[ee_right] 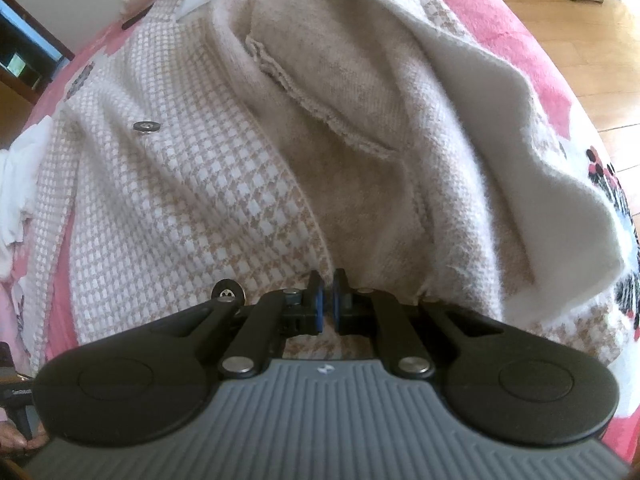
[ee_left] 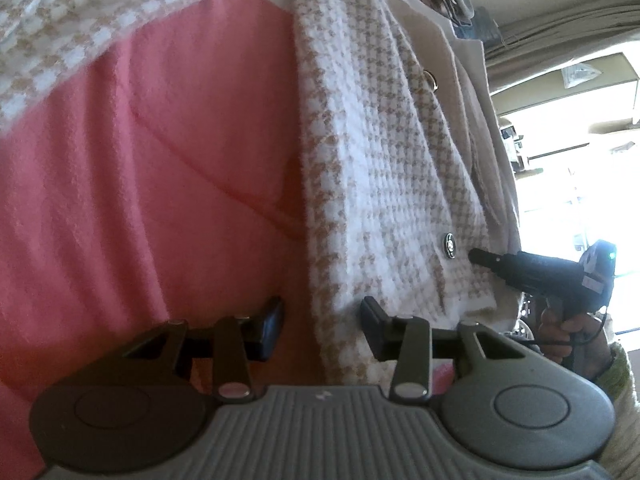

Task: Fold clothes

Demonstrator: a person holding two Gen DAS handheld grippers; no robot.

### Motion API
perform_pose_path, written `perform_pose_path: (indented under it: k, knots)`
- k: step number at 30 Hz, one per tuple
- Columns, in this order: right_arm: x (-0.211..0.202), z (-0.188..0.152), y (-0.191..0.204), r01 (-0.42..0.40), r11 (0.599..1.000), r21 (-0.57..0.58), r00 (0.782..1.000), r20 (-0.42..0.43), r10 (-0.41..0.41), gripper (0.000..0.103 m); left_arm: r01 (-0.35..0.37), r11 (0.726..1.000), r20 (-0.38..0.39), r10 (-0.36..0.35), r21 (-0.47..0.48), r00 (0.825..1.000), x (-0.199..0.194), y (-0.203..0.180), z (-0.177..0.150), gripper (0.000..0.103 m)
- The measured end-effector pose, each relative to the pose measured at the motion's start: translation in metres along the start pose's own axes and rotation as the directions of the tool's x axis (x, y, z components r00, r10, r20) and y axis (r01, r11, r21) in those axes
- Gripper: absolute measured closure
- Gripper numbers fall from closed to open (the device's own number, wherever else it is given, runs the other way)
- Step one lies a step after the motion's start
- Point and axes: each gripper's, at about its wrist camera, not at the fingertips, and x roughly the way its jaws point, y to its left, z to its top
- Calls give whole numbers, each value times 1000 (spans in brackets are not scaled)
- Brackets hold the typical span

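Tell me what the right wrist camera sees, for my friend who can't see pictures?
A beige-and-white houndstooth jacket lies spread on a pink blanket, its front flap folded back to show the plain beige lining. The right gripper sits shut at the jacket's near edge, beside a dark round button.

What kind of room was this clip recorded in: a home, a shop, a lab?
Most likely a bedroom at home. A houndstooth jacket lies spread on a pink blanket that looks like bedding, a wooden floor runs beside it, and drawn curtains hang by a bright window.
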Motion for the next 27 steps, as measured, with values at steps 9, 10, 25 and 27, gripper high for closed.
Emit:
perform_pose_path:
  k: [9,10,25,27]
  knots:
    - [2,1,-2,-3,1000,-3,1000,-10,2,100,-19,995,-26,22,100,999,9,-24,-11,59]
    - [1,1,-1,-3,1000,-8,1000,-8,3,100,-37,993,-26,40,114,999,8,-27,-11,60]
    - [-6,-6,11,-84,993,-79,996,-15,83,99,-234,942,18,236,239,971,14,-69,-15,83]
    - [-7,-7,12,-97,991,-93,995,-18,96,99,-239,942,25,240,234,970,8,-67,-15,95]
